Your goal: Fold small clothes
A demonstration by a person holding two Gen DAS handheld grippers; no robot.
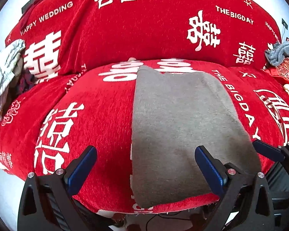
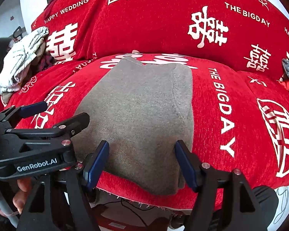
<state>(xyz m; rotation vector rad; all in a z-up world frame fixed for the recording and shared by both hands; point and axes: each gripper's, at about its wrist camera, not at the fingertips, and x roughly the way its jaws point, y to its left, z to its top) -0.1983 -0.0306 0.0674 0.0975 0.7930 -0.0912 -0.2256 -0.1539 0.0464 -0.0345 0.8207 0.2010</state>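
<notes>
Grey garment (image 1: 183,130) lies folded at the sofa (image 1: 98,115) seat's front edge. Both jaws spread, empty. Next: pinch the near hem, fold away.

The grey knit garment (image 1: 175,119) lies flat on the red sofa cover (image 1: 98,115), folded into a roughly rectangular panel. Its long axis runs from the front edge of the seat toward the backrest. The near end overhangs the front edge slightly. The far end shows an uneven outline, with one corner standing higher than the other. In the right wrist view, the garment (image 2: 140,111) shows a stitched seam running lengthwise near its right edge.
</notes>
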